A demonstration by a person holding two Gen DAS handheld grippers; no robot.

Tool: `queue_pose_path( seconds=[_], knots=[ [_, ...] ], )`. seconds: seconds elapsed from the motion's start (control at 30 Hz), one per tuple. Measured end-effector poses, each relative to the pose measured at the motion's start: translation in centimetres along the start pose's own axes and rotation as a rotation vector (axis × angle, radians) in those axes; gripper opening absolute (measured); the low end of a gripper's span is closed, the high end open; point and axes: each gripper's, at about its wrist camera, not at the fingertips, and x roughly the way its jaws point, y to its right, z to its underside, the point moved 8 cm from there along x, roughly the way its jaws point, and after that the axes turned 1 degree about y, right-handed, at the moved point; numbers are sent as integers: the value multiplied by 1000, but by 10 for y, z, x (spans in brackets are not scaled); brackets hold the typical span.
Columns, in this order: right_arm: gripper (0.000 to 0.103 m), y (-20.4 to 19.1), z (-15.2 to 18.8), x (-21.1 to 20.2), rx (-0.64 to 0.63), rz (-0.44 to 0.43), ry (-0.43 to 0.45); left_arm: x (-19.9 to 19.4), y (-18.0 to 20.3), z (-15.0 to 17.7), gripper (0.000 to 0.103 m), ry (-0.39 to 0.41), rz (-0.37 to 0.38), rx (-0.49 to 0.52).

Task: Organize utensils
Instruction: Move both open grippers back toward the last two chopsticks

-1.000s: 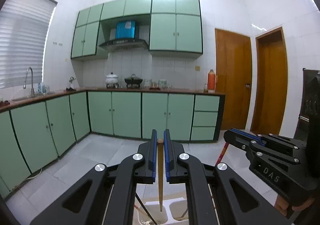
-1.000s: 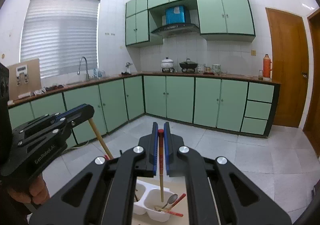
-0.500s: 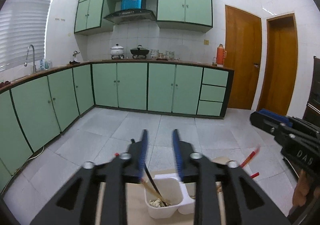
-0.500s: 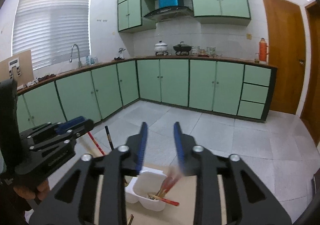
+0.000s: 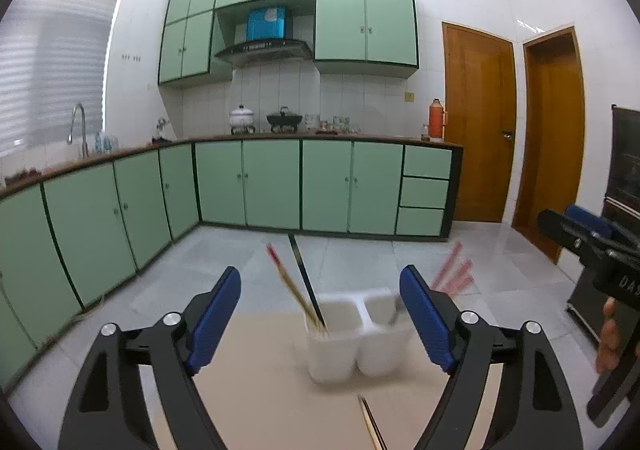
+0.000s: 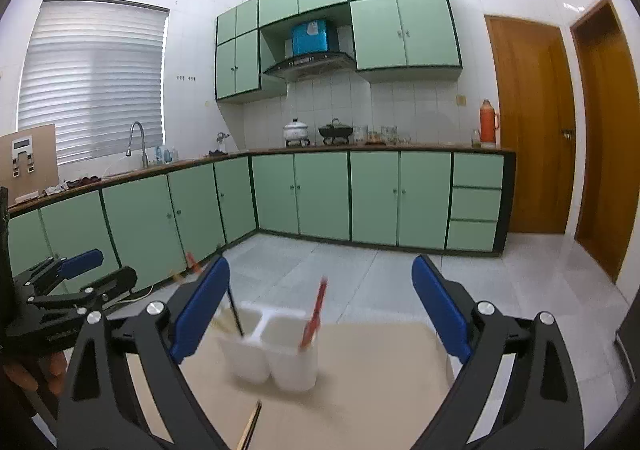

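Left of the white two-cell holder (image 6: 269, 350), right-wrist view: left gripper (image 6: 76, 276) seen side-on, a hand (image 6: 34, 368) under it, jaws apart and opening, nothing between them. Same gripper in its own view (image 5: 320, 314): blue pads (image 5: 214, 316) spread wide either side of the holder (image 5: 352, 342), not touching it, nothing gripped.

Holder sits on a tan tabletop (image 5: 260, 390), toward its far edge. Left cell of holder: a wooden chopstick with a red tip (image 5: 290, 286) and a black chopstick (image 5: 306, 284), both leaning left, lower ends inside the cell. In the right-wrist view the black stick (image 6: 235, 314) is in the left cell too; the wooden one is partly hidden behind the blue pad. Right cell of holder: red chopsticks (image 6: 314, 314) leaning right, blurred; from the left wrist they show as a pink smear (image 5: 454, 274) behind the right pad, count unclear.

Near side of holder, on the tabletop: one more stick lying loose (image 5: 370, 422), pale with a dark edge; also at (image 6: 250, 426) in the other view. Type unclear, cut by frame edge.

Right of holder: right gripper (image 6: 320, 308) in its own view, jaws wide and opening, pads straddle the holder with clear gaps, nothing held. From the left wrist it (image 5: 588, 230) shows at the right edge, fingers of a hand (image 5: 608, 334) below it.
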Motion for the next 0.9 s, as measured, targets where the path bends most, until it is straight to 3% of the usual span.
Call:
queue_pose_path(
  seconds=[0.23, 0.43, 0.57, 0.63, 0.77, 0.9],
  knots=[
    [90, -4, 66, -30, 28, 26, -77, -24, -1, 66, 82, -88, -26, -30],
    [90, -26, 142, -29, 29, -10, -260, -18, -1, 147, 82, -296, -35, -51],
    [75, -40, 179, -24, 29, -43, -383, -19, -3, 189, 82, -381, -56, -31],
    [74, -46, 200, -25, 46, -64, -439, -21, -5, 201, 82, -406, -60, -36],
    [69, -53, 227, -31, 24, -23, -460, -23, -8, 221, 82, -441, -71, -47],
    [62, -60, 242, -28, 46, -38, -484, -24, -3, 237, 82, -466, -72, -29]
  ],
)
